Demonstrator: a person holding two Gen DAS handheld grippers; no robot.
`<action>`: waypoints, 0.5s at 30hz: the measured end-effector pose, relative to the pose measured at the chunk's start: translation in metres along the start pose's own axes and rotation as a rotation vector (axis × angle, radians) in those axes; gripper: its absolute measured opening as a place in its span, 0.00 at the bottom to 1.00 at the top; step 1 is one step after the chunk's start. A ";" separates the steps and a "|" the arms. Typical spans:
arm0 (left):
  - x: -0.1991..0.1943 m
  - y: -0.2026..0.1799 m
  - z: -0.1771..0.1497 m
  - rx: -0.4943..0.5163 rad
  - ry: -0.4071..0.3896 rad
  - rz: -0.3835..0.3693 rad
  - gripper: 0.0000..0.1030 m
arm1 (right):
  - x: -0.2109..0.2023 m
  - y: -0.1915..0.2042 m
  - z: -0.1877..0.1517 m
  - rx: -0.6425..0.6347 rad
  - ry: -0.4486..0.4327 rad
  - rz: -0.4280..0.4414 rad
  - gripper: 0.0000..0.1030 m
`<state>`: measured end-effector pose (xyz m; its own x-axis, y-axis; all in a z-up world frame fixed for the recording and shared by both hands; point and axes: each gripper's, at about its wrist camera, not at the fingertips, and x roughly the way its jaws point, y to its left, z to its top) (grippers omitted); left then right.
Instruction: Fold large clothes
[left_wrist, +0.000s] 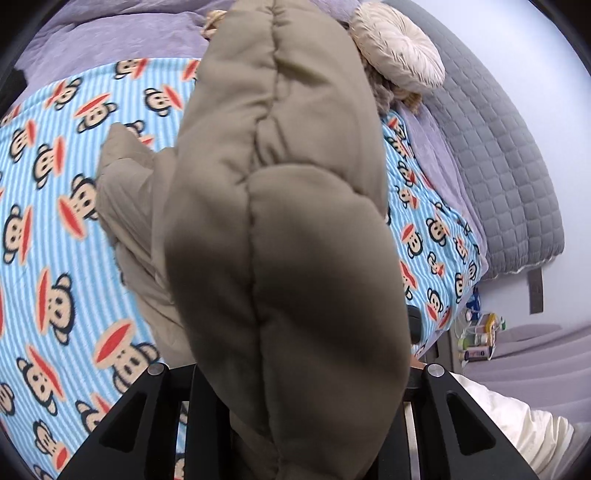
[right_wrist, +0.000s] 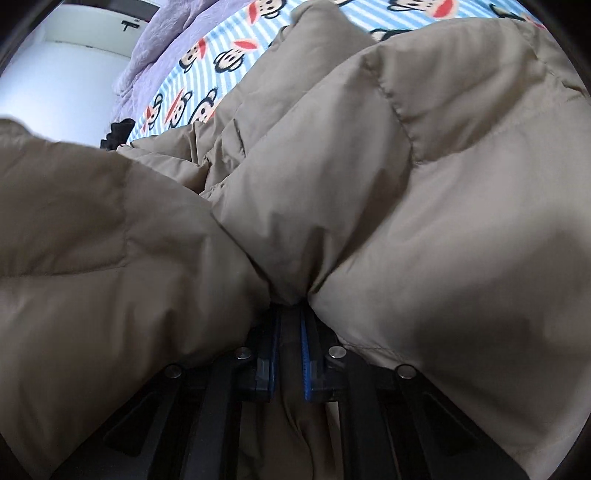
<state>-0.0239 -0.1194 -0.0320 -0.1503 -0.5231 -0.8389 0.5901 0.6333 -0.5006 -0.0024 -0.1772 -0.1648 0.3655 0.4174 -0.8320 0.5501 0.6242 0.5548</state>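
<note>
Khaki puffer coat (right_wrist: 406, 184) pinched in both tongs (right (right_wrist: 291, 306) shut tight).

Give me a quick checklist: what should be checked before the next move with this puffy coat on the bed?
1. Right claw shut on the tan padded coat: ok, fabric bunches between its blue pads.
2. Left claw gripping the coat: ok, a padded part runs up from between its fingers, clear of the bed.
3. Monkey-print sheet free for laying the coat down: ok.
4. Round cream cushion clear of the coat: cannot tell.
5. Coat hanging straight, untwisted: cannot tell.
</note>
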 end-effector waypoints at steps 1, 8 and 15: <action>0.008 -0.007 0.005 0.007 0.014 0.008 0.29 | -0.010 -0.007 -0.001 0.016 -0.005 0.018 0.09; 0.080 -0.054 0.035 0.018 0.113 -0.108 0.60 | -0.094 -0.066 -0.033 0.109 -0.128 0.054 0.11; 0.137 -0.071 0.045 0.073 0.186 -0.207 0.72 | -0.144 -0.112 -0.082 0.201 -0.196 0.010 0.13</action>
<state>-0.0507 -0.2618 -0.1014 -0.4120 -0.5192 -0.7488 0.5861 0.4783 -0.6540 -0.1783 -0.2532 -0.1074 0.4991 0.2749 -0.8218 0.6767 0.4687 0.5678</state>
